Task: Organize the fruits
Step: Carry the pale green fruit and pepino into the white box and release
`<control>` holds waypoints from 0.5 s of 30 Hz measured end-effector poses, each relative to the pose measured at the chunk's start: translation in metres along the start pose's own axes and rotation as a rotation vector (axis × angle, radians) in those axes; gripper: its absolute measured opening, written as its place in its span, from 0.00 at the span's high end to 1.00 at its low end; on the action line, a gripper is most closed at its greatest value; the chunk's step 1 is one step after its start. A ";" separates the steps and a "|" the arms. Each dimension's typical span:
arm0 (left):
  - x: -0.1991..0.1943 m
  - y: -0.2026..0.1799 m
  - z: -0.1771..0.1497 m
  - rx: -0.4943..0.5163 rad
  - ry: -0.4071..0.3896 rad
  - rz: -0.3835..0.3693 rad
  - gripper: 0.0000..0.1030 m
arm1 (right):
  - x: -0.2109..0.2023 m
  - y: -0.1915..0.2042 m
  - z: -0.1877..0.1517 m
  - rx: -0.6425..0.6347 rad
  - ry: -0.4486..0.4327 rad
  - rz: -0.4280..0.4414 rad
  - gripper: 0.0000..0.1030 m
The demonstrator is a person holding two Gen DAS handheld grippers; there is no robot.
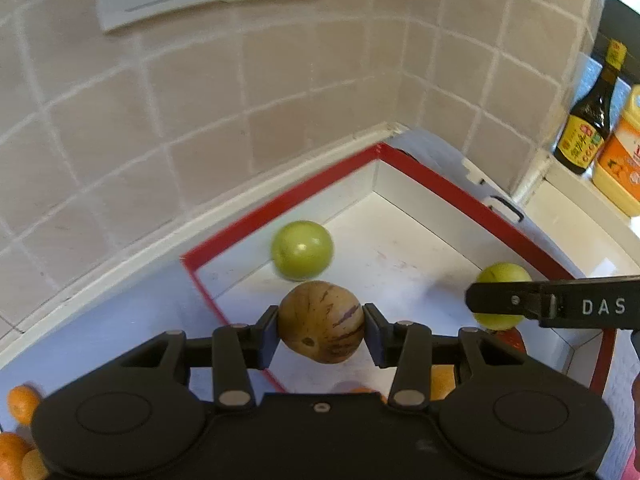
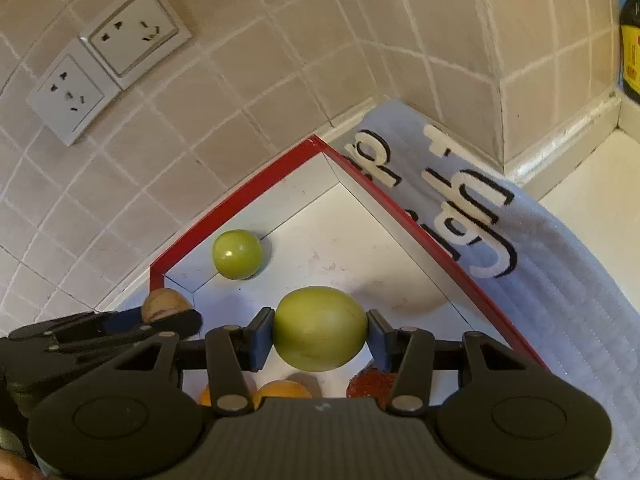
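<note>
Held at the lower centre of the left wrist view: a tan, purple-streaked fruit, pinched from both sides by the left gripper, jaws closed to the fruit's width with both pads pressed against it, raised over the near edge of a red-rimmed white tray. Held likewise at the lower centre of the right wrist view: a green fruit, clamped between the pads of the right gripper, jaws narrowed just to its girth, above the tray floor. Resting against the tray's far wall, left of centre in both views: a second green fruit, free of either gripper. Partly hidden under the right gripper, low in its frame: orange fruits and something red, too covered to name. At the lower left corner of the left view: more orange fruits on a pale blue cloth. Beyond the tray: the same cloth with lettering, a beige tiled wall, white sockets at upper left, and a dark bottle beside a yellow bottle at the right edge.
</note>
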State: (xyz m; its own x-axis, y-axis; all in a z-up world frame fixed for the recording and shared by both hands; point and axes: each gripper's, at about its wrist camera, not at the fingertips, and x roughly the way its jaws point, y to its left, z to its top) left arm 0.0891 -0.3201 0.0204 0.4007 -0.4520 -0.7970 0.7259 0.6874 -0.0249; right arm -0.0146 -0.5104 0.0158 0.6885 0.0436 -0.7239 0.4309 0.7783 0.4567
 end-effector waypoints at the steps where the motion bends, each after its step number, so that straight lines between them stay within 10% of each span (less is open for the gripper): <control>1: 0.003 -0.003 0.000 0.005 0.007 -0.005 0.50 | 0.001 -0.001 0.000 0.005 0.002 0.001 0.51; 15: 0.022 -0.022 -0.006 0.034 0.060 -0.035 0.49 | 0.022 -0.003 -0.003 0.003 0.047 -0.030 0.50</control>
State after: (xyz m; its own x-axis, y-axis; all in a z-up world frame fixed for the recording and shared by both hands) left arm 0.0782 -0.3417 -0.0005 0.3411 -0.4400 -0.8307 0.7579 0.6515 -0.0338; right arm -0.0025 -0.5102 -0.0029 0.6471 0.0497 -0.7608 0.4525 0.7781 0.4357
